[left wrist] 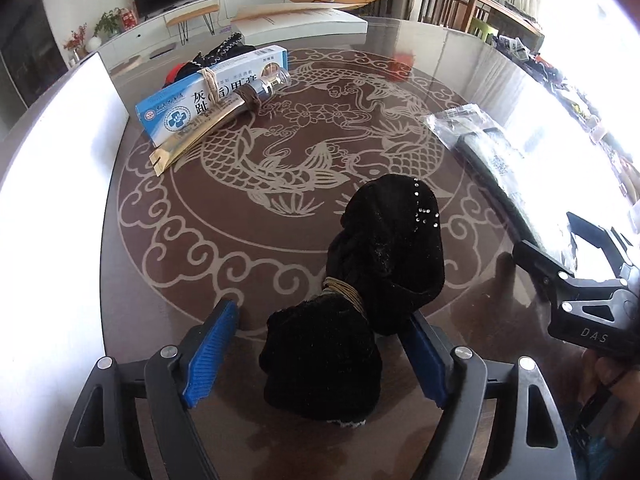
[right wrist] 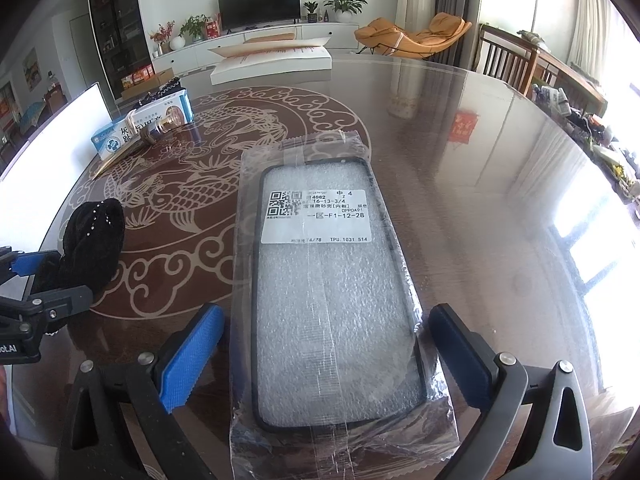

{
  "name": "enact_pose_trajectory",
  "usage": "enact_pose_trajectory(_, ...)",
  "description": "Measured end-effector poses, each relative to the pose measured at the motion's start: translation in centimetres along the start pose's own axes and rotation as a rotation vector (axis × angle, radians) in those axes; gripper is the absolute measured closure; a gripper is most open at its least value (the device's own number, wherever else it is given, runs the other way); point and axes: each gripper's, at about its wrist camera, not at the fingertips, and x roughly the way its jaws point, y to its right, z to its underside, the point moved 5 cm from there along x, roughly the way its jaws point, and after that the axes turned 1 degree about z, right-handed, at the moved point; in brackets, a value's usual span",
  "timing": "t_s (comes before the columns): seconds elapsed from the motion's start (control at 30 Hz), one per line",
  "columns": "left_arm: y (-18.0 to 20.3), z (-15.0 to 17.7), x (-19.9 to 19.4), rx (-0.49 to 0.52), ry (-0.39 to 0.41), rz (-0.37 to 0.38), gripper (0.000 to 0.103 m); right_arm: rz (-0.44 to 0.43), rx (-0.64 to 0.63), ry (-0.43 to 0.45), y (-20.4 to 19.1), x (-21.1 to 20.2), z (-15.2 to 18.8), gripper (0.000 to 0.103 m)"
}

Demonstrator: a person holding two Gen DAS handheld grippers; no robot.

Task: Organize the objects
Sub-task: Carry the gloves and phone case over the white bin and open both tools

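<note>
A black velvet bundle tied with a tan band (left wrist: 372, 280) lies on the round glass table (left wrist: 280, 240), between the open blue-padded fingers of my left gripper (left wrist: 320, 354); it also shows in the right wrist view (right wrist: 94, 236). A bagged black phone case with a white label (right wrist: 332, 280) lies between the open fingers of my right gripper (right wrist: 332, 360); the pads stand just apart from the bag's sides. The case also shows at the right of the left wrist view (left wrist: 492, 160).
At the far left lie a blue-and-white medicine box (left wrist: 208, 92), a small glass bottle (left wrist: 268, 84), a gold sachet (left wrist: 188, 144) and dark items behind. A white board (left wrist: 60, 152) stands at the left edge. A flat white box (right wrist: 272, 60) lies at the far side.
</note>
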Motion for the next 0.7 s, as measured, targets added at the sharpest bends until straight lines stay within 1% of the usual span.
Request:
enact_pose_trajectory(0.03, 0.1, 0.0, -0.3, 0.020, 0.034, -0.001, 0.031, 0.003, -0.004, -0.003, 0.0, 0.1, -0.1, 0.000)
enact_pose_trajectory(0.07, 0.4, -0.1, -0.4, 0.028, 0.059, 0.022, 0.053, 0.000, -0.005, -0.009, 0.0, 0.2, -0.2, 0.000)
enact_pose_trajectory(0.1, 0.6, -0.3, -0.6, 0.030, 0.074, 0.016, 0.065, -0.001, -0.005, -0.017, 0.1, 0.3, -0.3, 0.000)
enact_pose_trajectory(0.13, 0.7, -0.3, -0.7, 0.030, 0.075, 0.020, 0.072, 0.001, -0.008, -0.029, 0.2, 0.5, -0.6, 0.003)
enact_pose_trajectory(0.17, 0.9, -0.2, -0.9, 0.019, 0.077, 0.038, 0.073, 0.003, -0.005, -0.031, 0.3, 0.4, -1.0, 0.027)
enact_pose_trajectory(0.2, 1.0, 0.1, -1.1, -0.003, 0.079, 0.066, 0.073, 0.002, -0.003, -0.038, 0.4, 0.3, -1.4, 0.027)
enact_pose_trajectory(0.23, 1.0, 0.5, -1.6, -0.032, 0.078, 0.096, 0.073, -0.014, 0.016, -0.076, 0.5, 0.4, -1.7, 0.027)
enact_pose_trajectory(0.27, 0.9, 0.8, -2.3, -0.067, 0.086, 0.134, 0.073, -0.058, 0.056, -0.085, 0.8, 0.3, -1.9, 0.027)
enact_pose_trajectory(0.33, 0.4, 1.7, -4.6, -0.131, 0.119, 0.206, 0.073, -0.190, 0.186, -0.098, 1.8, -0.4, -1.8, 0.027)
enact_pose_trajectory(0.43, -1.2, 2.6, -9.1, -0.202, 0.189, 0.284, 0.073, -0.435, 0.403, -0.099, 2.7, -2.2, -1.1, 0.027)
enact_pose_trajectory(0.5, -3.2, 2.8, -12.5, -0.245, 0.249, 0.322, 0.073, -0.540, 0.467, -0.075, 2.0, -4.2, -1.3, 0.027)
enact_pose_trajectory(0.53, -4.5, 3.0, -14.2, -0.261, 0.283, 0.323, 0.073, -0.575, 0.464, -0.058, 1.0, -5.4, -1.7, 0.027)
enact_pose_trajectory(0.6, -7.4, 3.7, -17.1, -0.283, 0.340, 0.289, 0.073, -0.639, 0.424, -0.034, -2.3, -7.7, -3.1, 0.027)
enact_pose_trajectory(0.67, -11.1, 4.8, -19.1, -0.321, 0.369, 0.230, 0.073, -0.698, 0.345, -0.015, -6.7, -10.1, -4.7, 0.027)
enact_pose_trajectory(0.7, -13.1, 5.6, -19.8, -0.343, 0.372, 0.186, 0.073, -0.723, 0.294, -0.003, -9.3, -11.4, -5.4, 0.027)
